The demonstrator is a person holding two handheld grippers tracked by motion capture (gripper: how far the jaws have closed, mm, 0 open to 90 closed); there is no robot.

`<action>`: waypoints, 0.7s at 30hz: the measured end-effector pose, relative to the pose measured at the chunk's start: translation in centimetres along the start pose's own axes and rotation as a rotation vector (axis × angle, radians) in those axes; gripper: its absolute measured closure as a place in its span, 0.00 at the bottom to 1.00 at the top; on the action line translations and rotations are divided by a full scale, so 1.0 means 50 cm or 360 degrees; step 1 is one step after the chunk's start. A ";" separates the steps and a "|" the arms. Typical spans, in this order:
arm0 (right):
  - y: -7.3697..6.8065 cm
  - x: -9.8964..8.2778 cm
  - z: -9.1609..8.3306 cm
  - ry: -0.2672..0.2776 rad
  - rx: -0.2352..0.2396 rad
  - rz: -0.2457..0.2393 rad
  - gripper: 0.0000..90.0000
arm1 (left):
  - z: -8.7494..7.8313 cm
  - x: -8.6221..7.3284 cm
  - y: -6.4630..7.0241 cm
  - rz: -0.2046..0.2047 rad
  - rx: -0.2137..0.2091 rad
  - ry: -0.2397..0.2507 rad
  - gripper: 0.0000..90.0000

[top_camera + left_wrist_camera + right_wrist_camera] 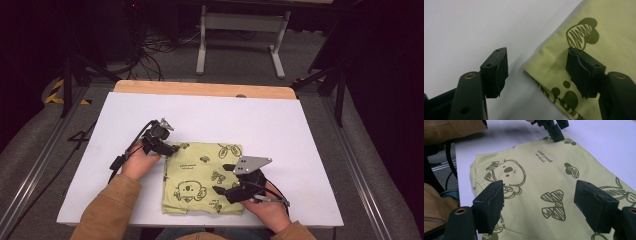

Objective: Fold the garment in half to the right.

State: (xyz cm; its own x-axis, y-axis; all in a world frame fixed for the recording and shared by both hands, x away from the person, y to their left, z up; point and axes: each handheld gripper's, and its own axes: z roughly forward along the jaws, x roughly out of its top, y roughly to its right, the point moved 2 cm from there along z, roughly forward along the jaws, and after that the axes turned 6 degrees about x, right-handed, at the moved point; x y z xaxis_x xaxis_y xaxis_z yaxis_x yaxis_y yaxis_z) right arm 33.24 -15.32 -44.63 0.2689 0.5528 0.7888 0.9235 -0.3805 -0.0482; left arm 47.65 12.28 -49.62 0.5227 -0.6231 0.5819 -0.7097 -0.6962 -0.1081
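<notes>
White table (300, 150), folded shirt (202, 177). Left gripper (170, 149) gapes astride far-left corner; right gripper (223, 179) open, empty above cloth. Next: pinch corner.

White table (300, 130) with wooden far edge, folded yellow-green printed garment (202, 177) flat near its front.
</notes>
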 end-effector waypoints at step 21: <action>-0.001 0.000 0.000 -0.0010 -0.0003 -0.0016 0.28 | -0.005 0.003 0.018 -0.0110 -0.0139 -0.0054 0.73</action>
State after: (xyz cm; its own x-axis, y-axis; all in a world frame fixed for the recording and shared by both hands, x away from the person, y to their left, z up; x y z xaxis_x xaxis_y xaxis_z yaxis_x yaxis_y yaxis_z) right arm 33.17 -15.29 -44.65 0.2615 0.5611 0.7854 0.9256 -0.3765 -0.0392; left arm 46.94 11.65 -49.42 0.5866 -0.5874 0.5575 -0.7089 -0.7053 0.0029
